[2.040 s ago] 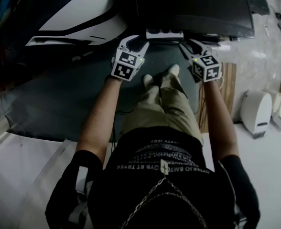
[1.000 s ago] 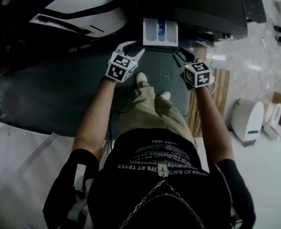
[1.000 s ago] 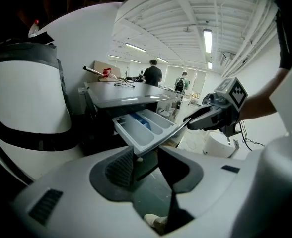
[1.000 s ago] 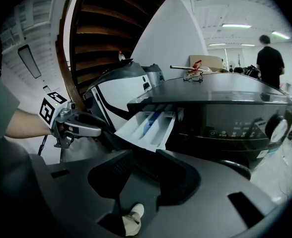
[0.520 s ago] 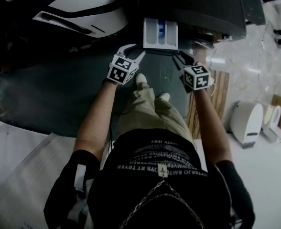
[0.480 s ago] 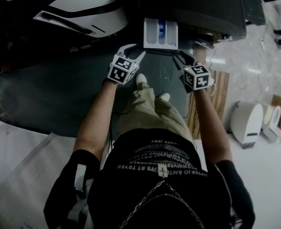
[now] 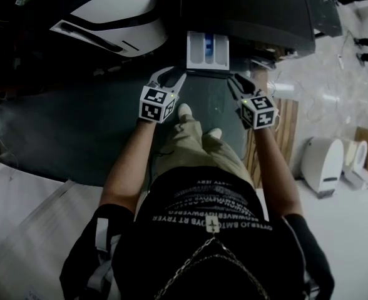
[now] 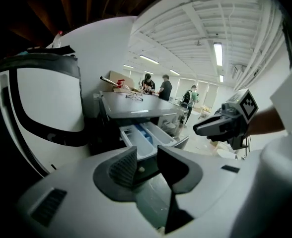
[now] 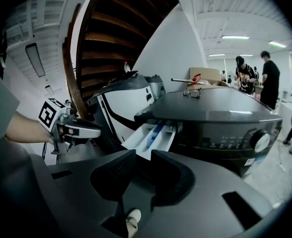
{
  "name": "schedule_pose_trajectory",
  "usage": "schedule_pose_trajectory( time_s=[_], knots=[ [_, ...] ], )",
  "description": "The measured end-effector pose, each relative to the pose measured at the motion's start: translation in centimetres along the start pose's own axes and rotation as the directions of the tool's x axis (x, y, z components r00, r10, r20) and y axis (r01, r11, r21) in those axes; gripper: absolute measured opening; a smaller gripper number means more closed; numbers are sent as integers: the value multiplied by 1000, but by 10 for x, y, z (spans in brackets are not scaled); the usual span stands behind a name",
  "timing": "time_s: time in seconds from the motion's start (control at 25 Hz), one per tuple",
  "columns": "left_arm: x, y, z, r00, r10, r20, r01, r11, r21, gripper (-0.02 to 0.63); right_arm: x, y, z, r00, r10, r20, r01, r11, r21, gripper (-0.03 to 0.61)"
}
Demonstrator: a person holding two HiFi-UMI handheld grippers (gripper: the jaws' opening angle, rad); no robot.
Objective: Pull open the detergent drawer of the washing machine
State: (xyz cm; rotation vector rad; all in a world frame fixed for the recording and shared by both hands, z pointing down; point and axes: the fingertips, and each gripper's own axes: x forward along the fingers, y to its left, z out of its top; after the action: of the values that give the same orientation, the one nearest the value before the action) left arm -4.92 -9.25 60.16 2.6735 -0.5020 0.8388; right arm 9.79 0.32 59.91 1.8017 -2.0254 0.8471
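Dark mat [image 7: 77, 130], detergent drawer [image 7: 208, 50] jutting lengthwise outward

The drawer [image 7: 208, 50] stands pulled well out of the upper left front of the washer [image 7: 253, 11], a pale, shallow tray jutting about level past the dark front. It is split lengthwise into compartments, all open to view from above, and a blue insert sits in the middle one. The washer is dark grey with a flat, glossy top. A strip of small markings runs along its upper front to the right of the drawer, and a round dial [image 9: 257, 142] sits at the far end.
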Motion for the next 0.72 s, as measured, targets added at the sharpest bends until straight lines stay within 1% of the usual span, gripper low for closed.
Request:
schedule_pose_trajectory(
  time_s=[0.04,0.08,0.12,0.24,0.36,0.48,0.64,0.72],
  knots=[
    [-7,-4,7,1000,-1,27,1,1000,-6,112,-5,3,8,1000,-5,16,5,1000,-12,58],
    [-15,-9,14,998,-2,55,2,1000,-8,75,-11,6,15,999,-10,33,11,1000,-22,26],
    [-22,-14,23,996,-2,85,3,1000,-8,44,-17,9,23,999,-13,52,15,999,-31,13],
    [-46,-25,53,986,8,168,-8,1000,-1,7,-37,17,48,993,-21,114,28,998,-65,3],
    [-70,-30,89,968,37,247,-45,999,26,3,-60,24,79,980,-31,194,52,993,-102,2],
    [-96,-34,123,946,64,318,-84,995,51,3,-86,33,110,962,-28,271,65,990,-128,2],
    [-130,-46,160,914,77,398,-117,990,78,3,-117,38,136,950,-32,310,79,987,-140,2],
    [-145,-53,175,901,79,426,-127,988,87,3,-130,42,148,941,-16,337,72,985,-154,2]
  ],
)
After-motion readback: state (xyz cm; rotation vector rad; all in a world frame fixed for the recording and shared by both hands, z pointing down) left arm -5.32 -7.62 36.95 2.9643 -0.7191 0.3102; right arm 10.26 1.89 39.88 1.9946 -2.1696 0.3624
